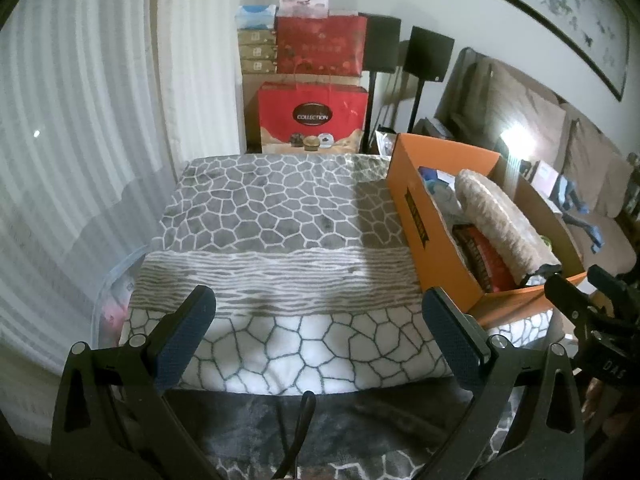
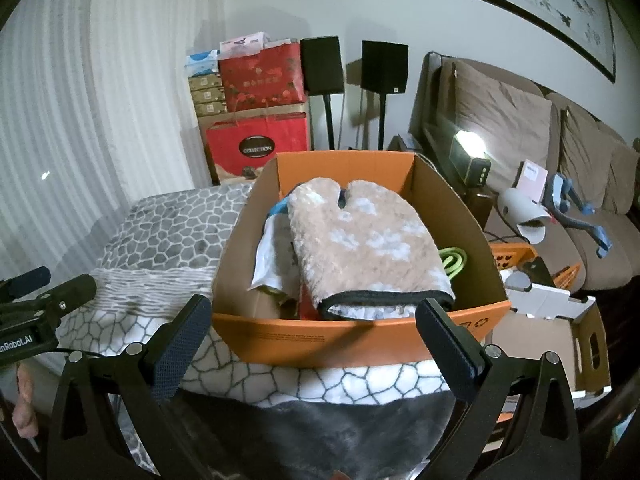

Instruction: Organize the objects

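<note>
An orange cardboard box (image 2: 360, 338) stands on a blanket with a grey stone pattern (image 1: 280, 216). A fuzzy beige mitt (image 2: 360, 240) lies on top of the box's contents, over a white packet (image 2: 272, 256), a green item (image 2: 452, 262) and red packaging (image 1: 486, 260). My right gripper (image 2: 316, 344) is open, just in front of the box's near wall, holding nothing. My left gripper (image 1: 320, 334) is open over the bare blanket, left of the orange box (image 1: 424, 216). The mitt (image 1: 500, 220) also shows in the left wrist view. Each gripper appears at the edge of the other's view.
Red gift boxes (image 1: 312, 118) and small cartons are stacked against the back wall beside two black speakers on stands (image 2: 384, 66). A brown sofa (image 2: 540, 152) holds loose items at right. An open flat carton (image 2: 556, 336) sits right of the box. White curtains (image 1: 80, 120) hang at left.
</note>
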`<action>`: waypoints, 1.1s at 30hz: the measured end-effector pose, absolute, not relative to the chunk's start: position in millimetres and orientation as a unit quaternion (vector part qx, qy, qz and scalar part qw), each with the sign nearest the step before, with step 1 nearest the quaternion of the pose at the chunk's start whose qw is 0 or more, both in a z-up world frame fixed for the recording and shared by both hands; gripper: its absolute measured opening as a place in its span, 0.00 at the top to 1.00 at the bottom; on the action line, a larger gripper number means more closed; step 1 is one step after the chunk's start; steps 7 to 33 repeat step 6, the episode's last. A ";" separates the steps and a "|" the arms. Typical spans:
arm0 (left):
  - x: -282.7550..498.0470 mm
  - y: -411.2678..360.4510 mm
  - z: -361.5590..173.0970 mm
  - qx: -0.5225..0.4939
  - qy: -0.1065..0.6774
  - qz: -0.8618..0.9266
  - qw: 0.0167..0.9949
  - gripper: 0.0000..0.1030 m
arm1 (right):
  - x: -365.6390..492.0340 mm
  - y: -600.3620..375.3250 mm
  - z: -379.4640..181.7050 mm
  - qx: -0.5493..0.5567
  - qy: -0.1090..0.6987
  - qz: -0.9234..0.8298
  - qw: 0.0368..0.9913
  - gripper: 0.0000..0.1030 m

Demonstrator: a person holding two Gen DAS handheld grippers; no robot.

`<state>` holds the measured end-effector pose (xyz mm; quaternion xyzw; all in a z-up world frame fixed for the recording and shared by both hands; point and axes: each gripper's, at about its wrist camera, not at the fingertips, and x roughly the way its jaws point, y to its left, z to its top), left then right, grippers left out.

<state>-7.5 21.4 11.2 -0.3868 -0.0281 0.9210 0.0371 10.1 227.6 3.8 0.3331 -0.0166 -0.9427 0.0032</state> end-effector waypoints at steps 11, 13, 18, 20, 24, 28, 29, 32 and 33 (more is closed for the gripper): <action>-8.0 22.5 9.5 -0.389 -0.026 0.920 0.037 0.00 | 9.5 228.1 2.0 0.336 -0.017 -0.942 0.004 0.00; -8.0 22.5 9.5 -0.389 -0.026 0.920 0.037 0.00 | 9.5 228.1 2.0 0.336 -0.017 -0.942 0.004 0.00; -8.0 22.5 9.5 -0.389 -0.026 0.920 0.037 0.00 | 9.5 228.1 2.0 0.336 -0.017 -0.942 0.004 0.00; -8.0 22.5 9.5 -0.389 -0.026 0.920 0.037 0.00 | 9.5 228.1 2.0 0.336 -0.017 -0.942 0.004 0.00; -8.0 22.5 9.5 -0.389 -0.026 0.920 0.037 0.00 | 9.5 228.1 2.0 0.336 -0.017 -0.942 0.004 0.00; -8.0 22.5 9.5 -0.389 -0.026 0.920 0.037 0.00 | 9.5 228.1 2.0 0.336 -0.017 -0.942 0.004 0.00; -8.0 22.5 9.5 -0.389 -0.026 0.920 0.037 0.00 | 9.5 228.1 2.0 0.336 -0.017 -0.942 0.004 0.00; -8.0 22.5 9.5 -0.389 -0.026 0.920 0.037 0.00 | 9.5 228.1 2.0 0.336 -0.017 -0.942 0.004 0.00; -8.0 22.5 9.5 -0.389 -0.026 0.920 0.037 0.00 | 9.5 228.1 2.0 0.336 -0.017 -0.942 0.004 0.00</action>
